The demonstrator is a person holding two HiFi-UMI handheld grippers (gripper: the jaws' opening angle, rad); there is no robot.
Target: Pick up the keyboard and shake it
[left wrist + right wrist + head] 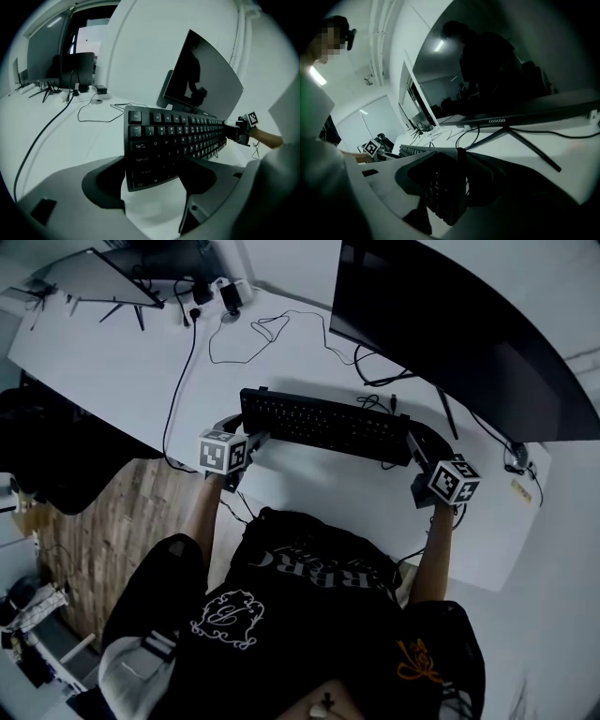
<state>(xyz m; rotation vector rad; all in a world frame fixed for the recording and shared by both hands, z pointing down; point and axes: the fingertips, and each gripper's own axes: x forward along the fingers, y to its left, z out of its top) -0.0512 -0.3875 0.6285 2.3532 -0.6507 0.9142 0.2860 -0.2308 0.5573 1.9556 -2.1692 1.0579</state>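
The black keyboard [323, 425] hangs a little above the white desk [112, 371], held at both ends. My left gripper [246, 432] is shut on its left end. In the left gripper view the Esc-to-Ctrl edge of the keyboard [178, 136] sits between the jaws of the left gripper [152, 176]. My right gripper [412, 448] is shut on the right end. In the right gripper view that end of the keyboard [443, 197] appears tilted on edge between the dark jaws of the right gripper [445, 183]. The keyboard's cable [375, 404] trails off its back edge.
A large dark monitor [459, 334] on a thin-legged stand [520, 140] stands right behind the keyboard. Loose cables [253, 334] and a power strip [211, 292] lie at the back left, beside a second screen [98, 277]. The desk's front edge [150, 442] borders wooden floor [122, 521].
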